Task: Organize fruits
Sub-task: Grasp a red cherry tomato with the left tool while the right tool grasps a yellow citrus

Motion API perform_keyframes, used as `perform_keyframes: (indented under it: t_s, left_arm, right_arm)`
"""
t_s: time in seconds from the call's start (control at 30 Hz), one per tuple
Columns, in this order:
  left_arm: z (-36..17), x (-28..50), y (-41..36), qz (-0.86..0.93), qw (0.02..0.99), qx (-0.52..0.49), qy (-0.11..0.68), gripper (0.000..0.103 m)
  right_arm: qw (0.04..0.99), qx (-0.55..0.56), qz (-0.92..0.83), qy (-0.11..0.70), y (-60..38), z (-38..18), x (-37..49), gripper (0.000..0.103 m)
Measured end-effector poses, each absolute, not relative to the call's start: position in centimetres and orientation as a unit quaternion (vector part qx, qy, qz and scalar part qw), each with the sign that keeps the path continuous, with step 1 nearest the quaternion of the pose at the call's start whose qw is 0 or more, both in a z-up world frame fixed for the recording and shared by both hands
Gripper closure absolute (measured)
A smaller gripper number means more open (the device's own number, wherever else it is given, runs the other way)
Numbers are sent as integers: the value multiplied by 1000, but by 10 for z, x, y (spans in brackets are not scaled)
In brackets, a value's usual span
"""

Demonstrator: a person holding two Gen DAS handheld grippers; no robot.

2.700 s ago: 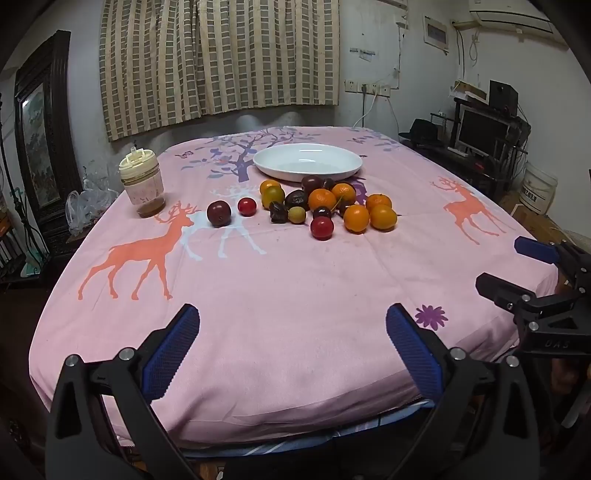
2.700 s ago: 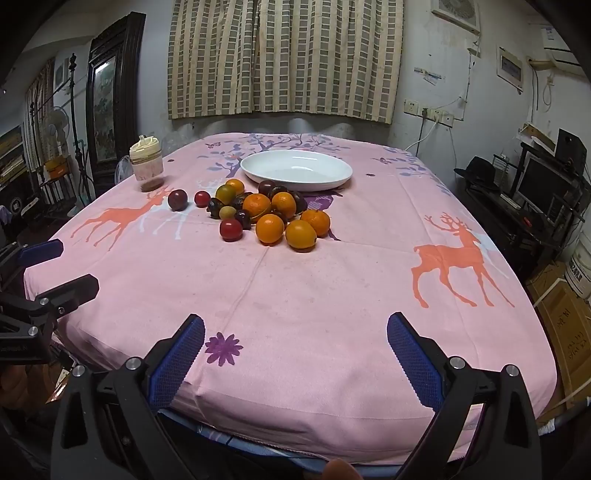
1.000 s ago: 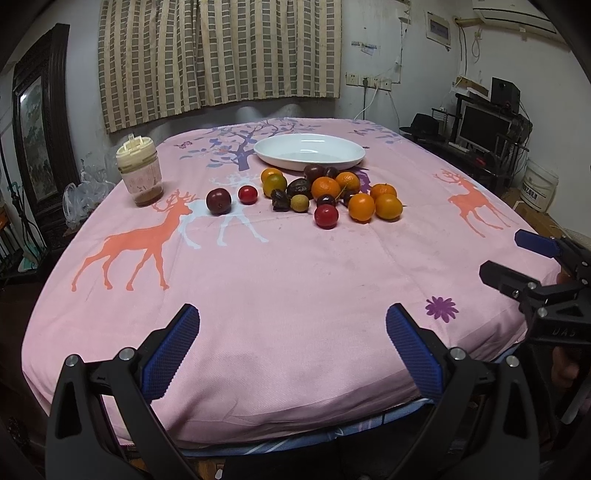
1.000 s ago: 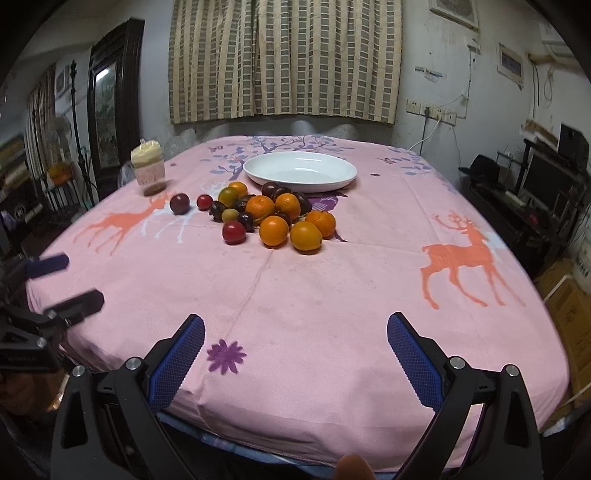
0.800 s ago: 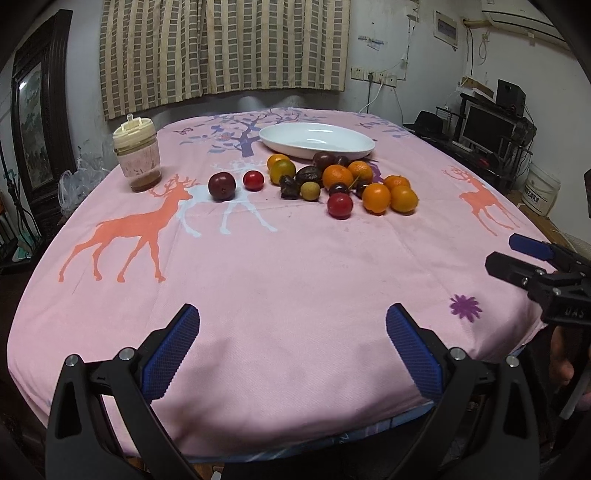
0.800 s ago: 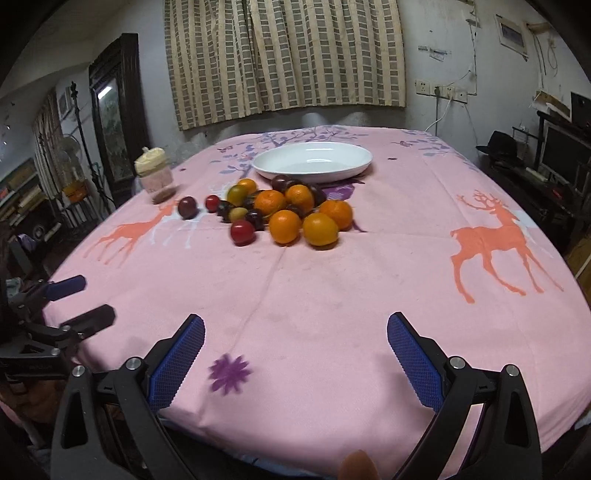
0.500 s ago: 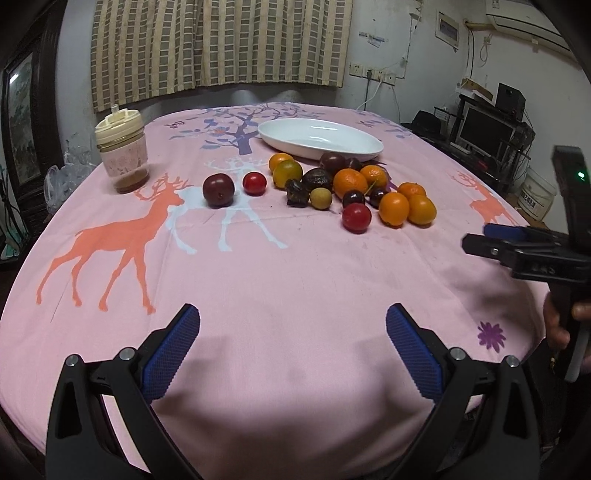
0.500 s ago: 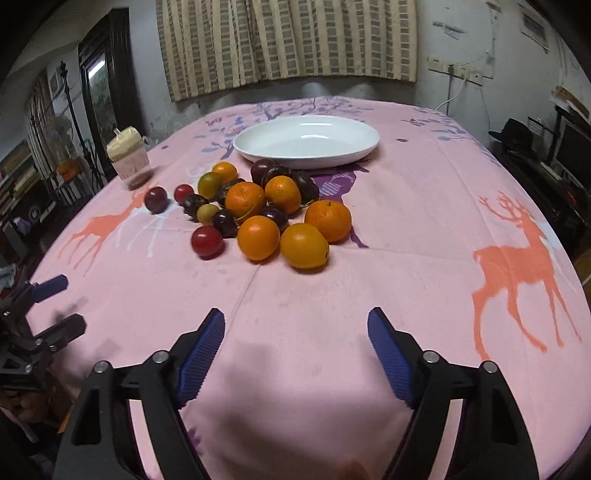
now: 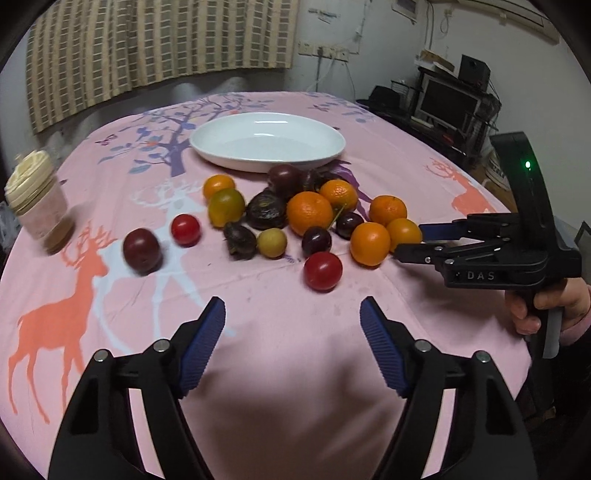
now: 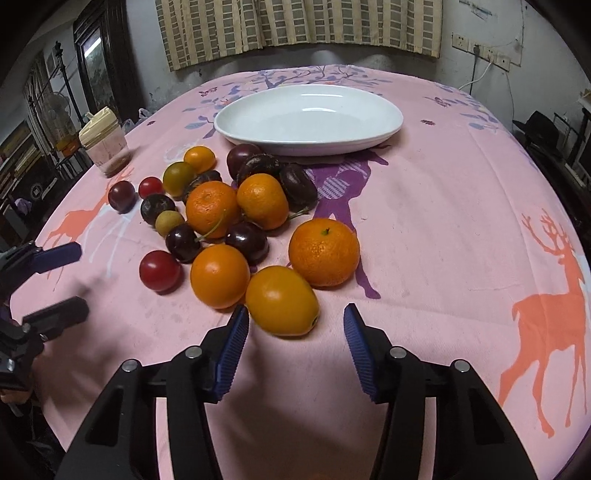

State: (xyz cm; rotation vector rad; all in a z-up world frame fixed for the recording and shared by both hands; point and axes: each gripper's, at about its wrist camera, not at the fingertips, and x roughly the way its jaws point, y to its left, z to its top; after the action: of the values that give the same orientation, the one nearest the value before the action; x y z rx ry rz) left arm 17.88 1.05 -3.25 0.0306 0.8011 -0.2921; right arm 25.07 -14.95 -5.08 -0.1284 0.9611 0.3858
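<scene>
The right claw (image 10: 295,325) hangs low over the pink cloth of the table (image 10: 443,221), its blue pads spread apart with nothing between them. Just ahead of its tips lies a smooth orange fruit (image 10: 281,300), nearest of the heap and touching a round orange (image 10: 219,275) on its left. A stemmed mandarin (image 10: 324,257) sits just beyond on the right.

The left claw (image 9: 291,325) is likewise spread wide and empty, hovering over bare cloth short of the heap. The closest fruit to it is a red tomato (image 9: 322,271), apart from the rest.

Past these the fruits bunch together: dark cherries (image 10: 246,242), two more mandarins (image 10: 212,208), a small yellow fruit (image 10: 169,222), a green-yellow tomato (image 10: 178,178) and dark wrinkled fruits (image 10: 297,183), perhaps passion fruits, though the view is not sharp enough to be sure. Off to the left, apart from the bunch, lie a small red tomato (image 9: 185,229) and a dark plum (image 9: 142,250), the latter blurred.

Behind the heap stands an empty white plate (image 10: 308,120), its near rim just beside the farthest dark fruits. A capped jar (image 10: 104,146) stands well apart at the table's left edge. A striped curtain (image 10: 295,26) hangs on the wall behind.
</scene>
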Motion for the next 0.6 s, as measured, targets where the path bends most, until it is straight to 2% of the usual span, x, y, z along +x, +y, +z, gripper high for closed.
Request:
perform_keyframes:
  t_s: [0.13,0.2,0.23,0.37,0.43,0.6]
  left_arm:
    - [-42,199,1,-150,901,18,406,30]
    - [-48,206,1,-150,896,9,417,31]
    - [-50,210,1,-151,894,4,423,31]
    - [-57,218,-2,-157,883,3,441,33]
    - [-60,224,-6,-160,880,11,446,46]
    - [-67,240,-15,-158,873,24,460,53]
  right_arm:
    - [863,-47,194,463,-151,-53,259,49]
    - [863,-44,201,461,-151,-53,260,55]
    - [861,-37,213,461,-151,-53,261,63]
    - [857,-12,232,460,-156,-53,262,64]
    - [852,39,255,456,-165,-52,264,64]
    - [851,65,256,453,-171,-53,265,64]
